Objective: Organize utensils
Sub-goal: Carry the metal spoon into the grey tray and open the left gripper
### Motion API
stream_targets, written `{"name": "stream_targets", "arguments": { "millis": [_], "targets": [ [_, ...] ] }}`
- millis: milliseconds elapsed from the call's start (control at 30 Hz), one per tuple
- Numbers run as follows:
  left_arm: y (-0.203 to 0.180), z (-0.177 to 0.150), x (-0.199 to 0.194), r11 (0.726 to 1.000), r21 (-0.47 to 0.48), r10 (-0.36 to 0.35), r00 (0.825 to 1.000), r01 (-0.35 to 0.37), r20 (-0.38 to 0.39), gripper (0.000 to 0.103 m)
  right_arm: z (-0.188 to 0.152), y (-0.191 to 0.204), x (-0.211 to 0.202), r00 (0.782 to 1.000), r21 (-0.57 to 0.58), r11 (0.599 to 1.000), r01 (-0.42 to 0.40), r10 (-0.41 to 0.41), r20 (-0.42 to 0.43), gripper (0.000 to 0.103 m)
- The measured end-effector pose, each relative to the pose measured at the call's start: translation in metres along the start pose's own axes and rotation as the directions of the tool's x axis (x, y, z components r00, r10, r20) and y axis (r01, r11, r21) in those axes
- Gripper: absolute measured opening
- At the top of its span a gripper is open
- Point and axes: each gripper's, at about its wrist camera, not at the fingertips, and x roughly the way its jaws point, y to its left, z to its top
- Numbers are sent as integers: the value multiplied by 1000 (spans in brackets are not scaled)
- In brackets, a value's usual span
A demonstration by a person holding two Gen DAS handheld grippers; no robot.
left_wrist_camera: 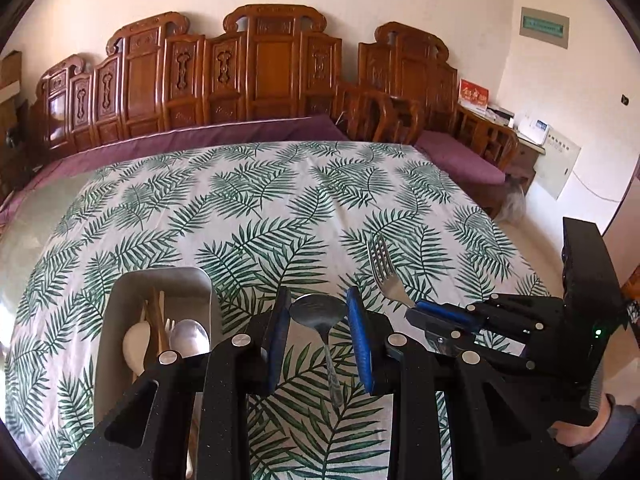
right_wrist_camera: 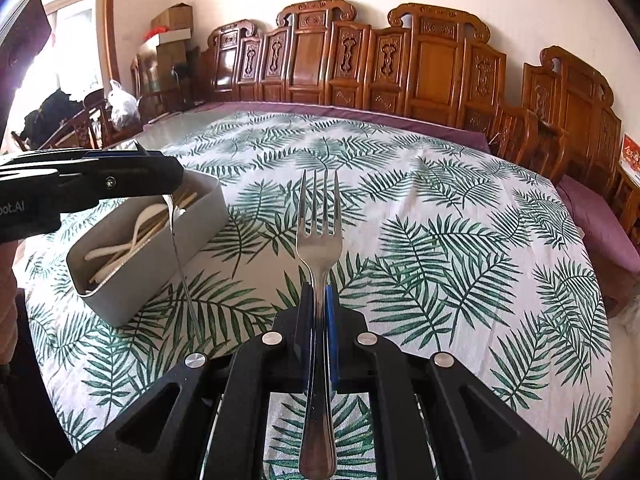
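Observation:
My left gripper (left_wrist_camera: 319, 322) is shut on the bowl of a metal spoon (left_wrist_camera: 317, 309), whose handle hangs down toward me. In the right wrist view this spoon (right_wrist_camera: 180, 264) dangles from the left gripper (right_wrist_camera: 170, 192) over the near edge of a grey utensil box (right_wrist_camera: 160, 276). My right gripper (right_wrist_camera: 318, 304) is shut on the neck of a metal fork (right_wrist_camera: 319, 236), tines pointing away, held above the cloth. The left wrist view shows the right gripper (left_wrist_camera: 414, 312) and the fork (left_wrist_camera: 384, 272) just right of the spoon. The box (left_wrist_camera: 160, 278) holds a white spoon, chopsticks and a metal spoon.
A palm-leaf tablecloth (left_wrist_camera: 280, 200) covers the table. Behind it stands a carved wooden bench (left_wrist_camera: 272, 68) with purple cushions (right_wrist_camera: 600, 224). The table's edge falls away on the right. A person's hand (left_wrist_camera: 600, 424) holds the right gripper.

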Motion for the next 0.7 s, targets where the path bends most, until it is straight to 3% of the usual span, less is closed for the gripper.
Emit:
{"name": "stream_targets", "arguments": {
  "millis": [367,700],
  "targets": [
    [15,7,-35,1000,-12,1,999,0,42,27,6,20,-13,998,-27,999,-37,38,46,8],
    [64,6,-63,997,-45,59,997,-57,48,27,16,62,-28,993,-72,994,-79,85,84,8]
  ]
}}
